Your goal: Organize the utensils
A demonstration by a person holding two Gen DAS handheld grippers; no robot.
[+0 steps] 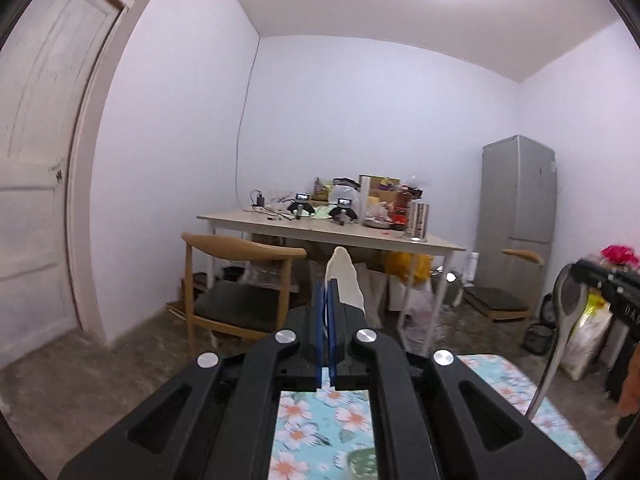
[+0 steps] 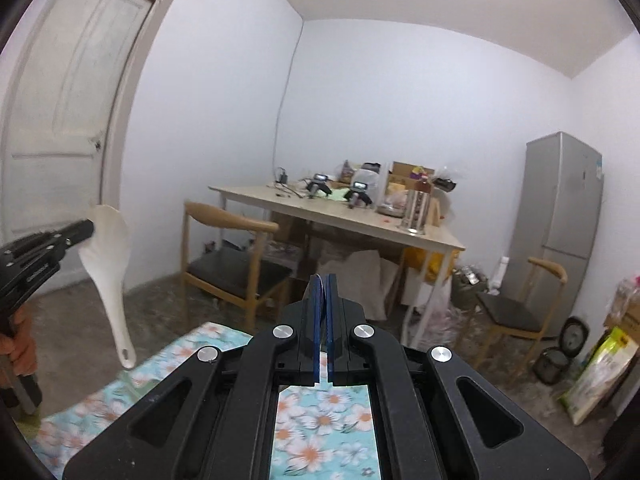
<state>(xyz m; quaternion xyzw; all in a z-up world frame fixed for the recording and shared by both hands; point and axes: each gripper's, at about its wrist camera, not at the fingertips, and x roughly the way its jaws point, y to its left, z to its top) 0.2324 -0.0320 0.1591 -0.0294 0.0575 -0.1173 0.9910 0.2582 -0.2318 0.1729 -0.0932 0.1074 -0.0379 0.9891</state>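
Hanging handle-down in the air, a white rice paddle [image 2: 107, 264] is being gripped by its broad blade between the closed fingers of the left gripper [image 2: 86, 229], above the near-left part of the floral cloth [image 2: 320, 420]. In the left wrist view the same paddle blade [image 1: 344, 280] is being seen edge-on, pinched between the blue pads [image 1: 319, 312] and sticking up past them. A metal spoon [image 1: 560, 320] is being held by its bowl in the right gripper [image 1: 578, 270], its handle slanting down over the right side of the floral cloth; in the right wrist view the spoon itself is being hidden, and only the blue pads [image 2: 318, 312] are being shown pressed nearly together, a thin edge being just visible between them. A hand [image 2: 20, 344] is being seen on the left gripper's handle, to the left of the cloth. Beyond the floral cloth, a wooden chair [image 2: 228, 256] is being shown beside a long pale table [image 2: 340, 216] which is being loaded with clutter and two small devices. To the right of that table, well beyond the cloth, a grey refrigerator [image 2: 560, 216] is being seen against the wall, with a second chair [image 2: 520, 308] before it. Far left of the cloth, a white door [image 2: 68, 120] is being shown closed.
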